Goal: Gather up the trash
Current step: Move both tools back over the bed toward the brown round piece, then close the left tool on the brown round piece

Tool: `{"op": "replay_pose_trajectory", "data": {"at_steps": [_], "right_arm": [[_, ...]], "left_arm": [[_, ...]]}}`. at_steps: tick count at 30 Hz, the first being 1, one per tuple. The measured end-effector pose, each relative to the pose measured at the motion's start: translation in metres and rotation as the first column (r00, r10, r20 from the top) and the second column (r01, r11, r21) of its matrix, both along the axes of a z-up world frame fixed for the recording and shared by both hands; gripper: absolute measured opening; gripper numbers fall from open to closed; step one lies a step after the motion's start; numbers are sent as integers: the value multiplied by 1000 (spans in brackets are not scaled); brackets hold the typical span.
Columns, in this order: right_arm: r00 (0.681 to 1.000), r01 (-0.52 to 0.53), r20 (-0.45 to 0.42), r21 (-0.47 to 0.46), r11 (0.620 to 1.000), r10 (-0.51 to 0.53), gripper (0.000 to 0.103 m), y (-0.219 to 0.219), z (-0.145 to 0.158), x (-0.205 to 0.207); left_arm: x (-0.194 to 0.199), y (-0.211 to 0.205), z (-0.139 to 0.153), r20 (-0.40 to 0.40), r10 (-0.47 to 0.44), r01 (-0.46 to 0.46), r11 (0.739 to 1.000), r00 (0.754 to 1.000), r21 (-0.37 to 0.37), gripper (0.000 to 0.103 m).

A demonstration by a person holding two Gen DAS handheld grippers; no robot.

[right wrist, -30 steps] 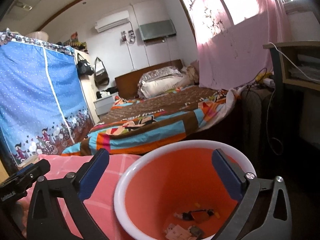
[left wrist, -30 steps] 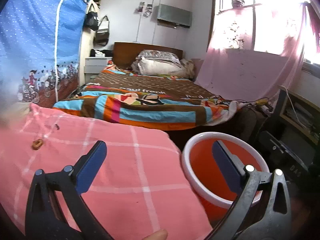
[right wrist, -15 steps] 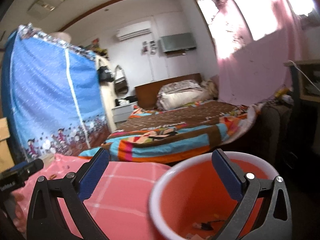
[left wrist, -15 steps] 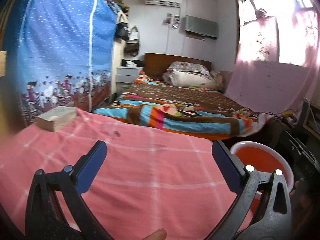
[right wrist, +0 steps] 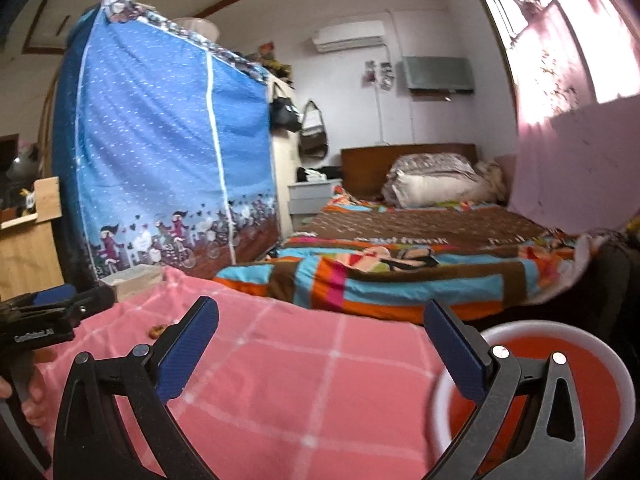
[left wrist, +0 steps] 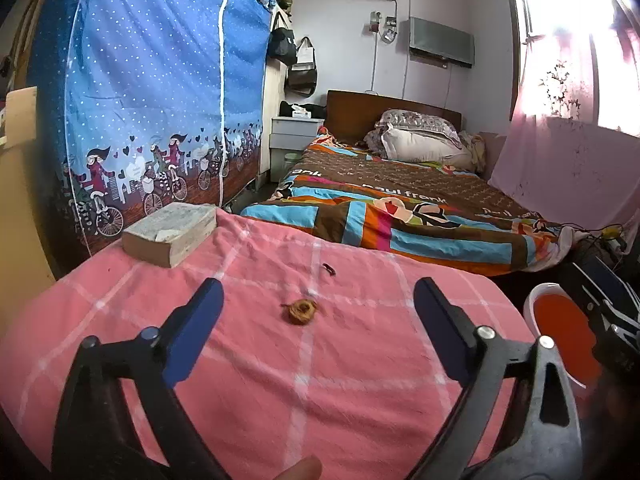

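Note:
A small brown scrap of trash (left wrist: 301, 311) lies on the pink checked cloth (left wrist: 340, 380), with a tiny dark scrap (left wrist: 329, 268) beyond it. My left gripper (left wrist: 318, 320) is open and empty, its jaws wide either side of the brown scrap, short of it. The orange bin with a white rim (left wrist: 560, 344) stands at the right, below the cloth's edge. My right gripper (right wrist: 320, 344) is open and empty above the cloth, next to the bin (right wrist: 600, 384). The brown scrap (right wrist: 157, 330) shows far left in the right wrist view, near the left gripper's body (right wrist: 44, 316).
A thick old book (left wrist: 170, 232) lies at the cloth's far left corner. A blue fabric wardrobe (left wrist: 160, 100) stands behind it. A bed with a striped quilt (left wrist: 400, 216) lies beyond. Dark furniture and cables (left wrist: 600, 264) stand at the right by the bin.
My left gripper has swung left from the bin to over the cloth, now facing the brown scrap. My right gripper has turned left, so the bin sits at its lower right.

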State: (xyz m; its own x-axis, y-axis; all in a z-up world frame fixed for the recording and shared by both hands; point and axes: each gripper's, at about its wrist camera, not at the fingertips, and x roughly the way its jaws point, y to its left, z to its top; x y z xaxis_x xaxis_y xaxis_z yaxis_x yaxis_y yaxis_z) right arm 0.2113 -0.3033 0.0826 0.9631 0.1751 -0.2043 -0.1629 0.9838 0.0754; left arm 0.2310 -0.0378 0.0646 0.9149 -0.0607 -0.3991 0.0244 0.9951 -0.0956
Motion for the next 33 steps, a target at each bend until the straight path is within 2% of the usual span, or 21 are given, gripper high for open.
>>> {"op": "replay_pose_trajectory", "data": {"at_steps": [10,13,17,19,20,24,26,33], "right_arm": [[989,-98,110,-2,995,98,103,31,6,28],[982,-152,116,-7,988,152,101,41,10,43],[969,-243,37,-52,969,246,80,61,7,71],[959,-285,-20,-47,957,284,77,68,2,85],[950,-311,-51,-41,949,309,72,72,0,92],[906,-386,-205,-46,922,369,46,88,-14,118],[885,-403,-272,-41,914,378,36,94,-21,129],[822,-445,-401,-8,895,405,32,101,-36,150]], "left_arm": [[8,22,7,119,-23,20,1000,993,20,93],[14,24,6,114,-39,35,999,993,39,90],[30,27,-3,38,-87,86,996,996,26,79],[39,28,-8,-17,-110,110,994,994,-2,71],[44,29,-10,-43,-118,118,993,992,-14,68],[69,31,-27,-192,-161,149,986,968,-77,53],[77,32,-34,-245,-178,158,983,953,-99,50],[95,22,-56,-395,-221,184,974,892,-129,47]]}}
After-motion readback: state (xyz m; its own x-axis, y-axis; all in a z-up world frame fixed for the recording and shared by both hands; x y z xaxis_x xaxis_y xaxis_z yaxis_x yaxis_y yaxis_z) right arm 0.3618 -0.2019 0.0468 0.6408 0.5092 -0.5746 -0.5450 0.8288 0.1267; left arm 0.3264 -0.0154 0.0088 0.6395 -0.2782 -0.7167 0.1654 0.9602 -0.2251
